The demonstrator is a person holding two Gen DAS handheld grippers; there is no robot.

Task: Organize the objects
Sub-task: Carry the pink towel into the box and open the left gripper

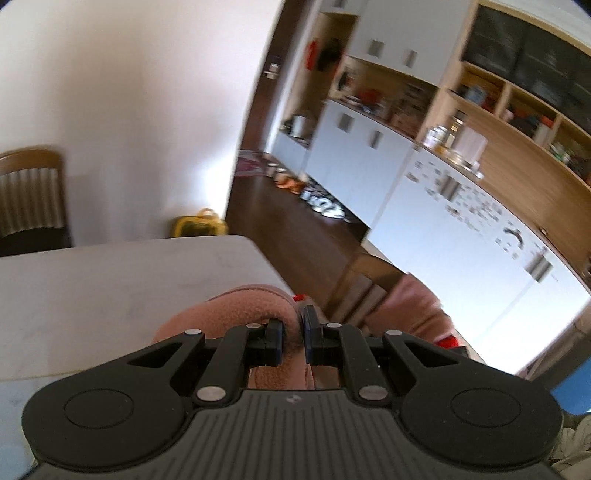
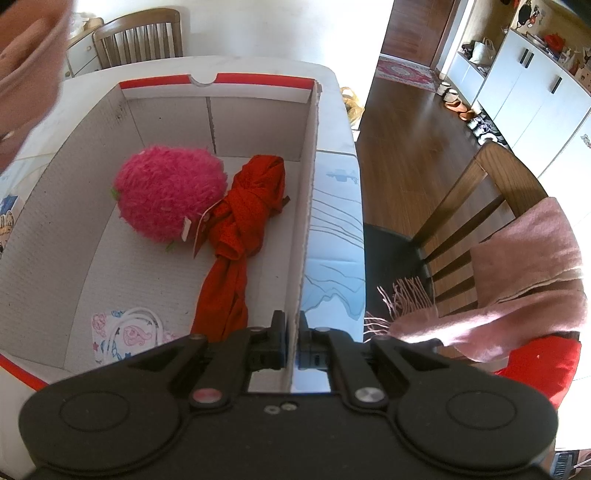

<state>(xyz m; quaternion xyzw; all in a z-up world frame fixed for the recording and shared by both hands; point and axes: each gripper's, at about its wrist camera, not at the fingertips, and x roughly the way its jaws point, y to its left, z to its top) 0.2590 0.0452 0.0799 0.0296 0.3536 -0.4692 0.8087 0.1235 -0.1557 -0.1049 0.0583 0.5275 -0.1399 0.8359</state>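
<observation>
In the left wrist view my left gripper [image 1: 293, 326] is shut on a fold of a pink fleece scarf [image 1: 236, 310], held up above the white table [image 1: 110, 288]. More of the scarf [image 1: 413, 306] hangs off to the right. In the right wrist view my right gripper [image 2: 291, 334] is shut on the right wall of a white cardboard box [image 2: 308, 206] with red trim. Inside the box lie a fluffy pink plush [image 2: 168, 194], a knotted red scarf [image 2: 243, 221] and a small printed pouch [image 2: 125, 332]. Pink fabric [image 2: 29, 55] shows blurred at the top left.
A wooden chair [image 2: 461, 206] stands right of the table with a fringed pink scarf [image 2: 524, 266] and something red [image 2: 543, 365] draped on it. Another chair [image 2: 138, 35] stands at the far side. White cabinets [image 1: 461, 236] and shoes [image 1: 321, 201] line the wooden floor.
</observation>
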